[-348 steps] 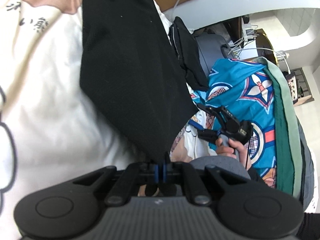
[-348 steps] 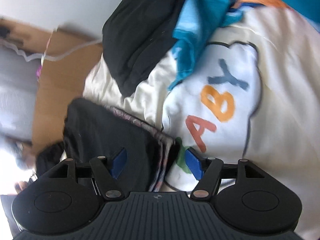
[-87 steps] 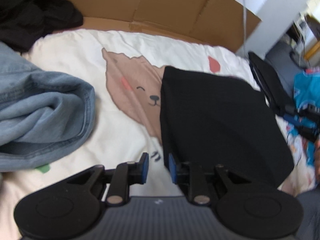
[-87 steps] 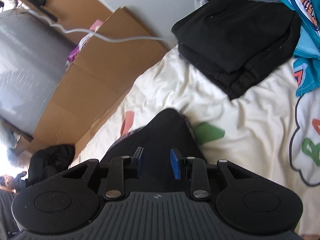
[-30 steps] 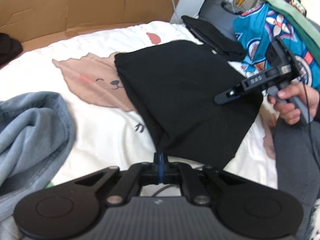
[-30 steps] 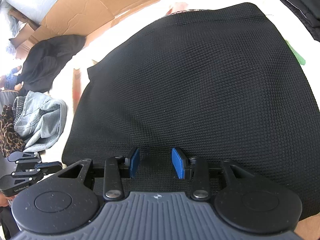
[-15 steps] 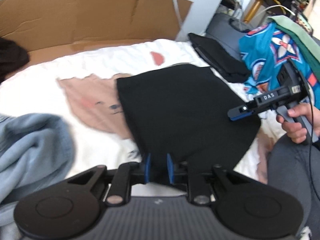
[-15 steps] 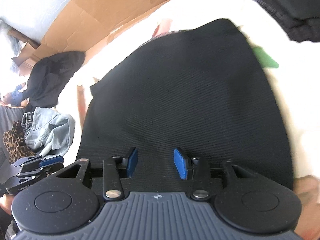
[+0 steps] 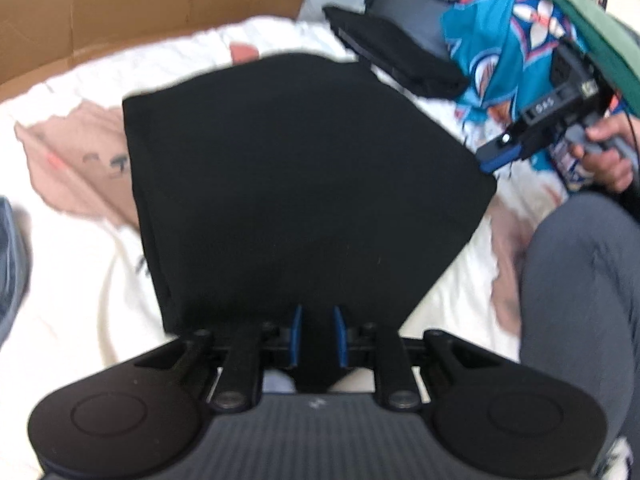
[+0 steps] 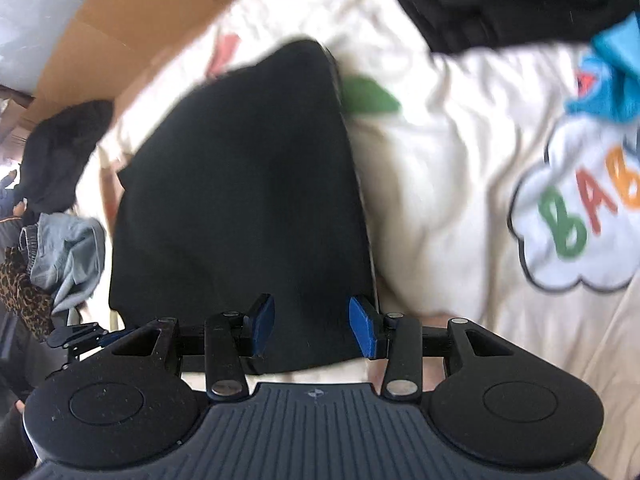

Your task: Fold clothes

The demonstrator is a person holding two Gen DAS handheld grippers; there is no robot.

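A: Right, left wrist view, entry one. What is logged for progress?

B: Item: black knit garment (image 9: pixel 296 184), folded into a compact panel, lying flat on the cartoon-print bedsheet (image 9: pixel 80 264). Judged as one piece close to finished. A folded dark stack (image 9: pixel 396 56) sits beyond it, beside a turquoise patterned garment (image 9: pixel 496 40); a denim piece (image 9: pixel 10 260) shows at the left edge. Those two look unfolded, so work likely remains.

A: And the left gripper (image 9: pixel 317 334)?

B: Angled steeply down over the garment's near edge. Fingers a narrow gap apart; dark cloth lies in the gap, but the pads do not look pressed on it. The right gripper (image 9: pixel 500 154) appears here too, tip just at the garment's right corner, held by a hand (image 9: pixel 608 156).

A: Right wrist view, entry two.

B: Same black garment (image 10: pixel 240 200) on the bedsheet (image 10: pixel 440 200), printed cloud with letters to the right. Denim (image 10: pixel 68 252) and a leopard-print item (image 10: pixel 24 300) heaped at left, not folded. Right gripper (image 10: pixel 312 326) pointed down over the near hem, fingers spread about halfway, straddling cloth without pinching it. Image is blurred.
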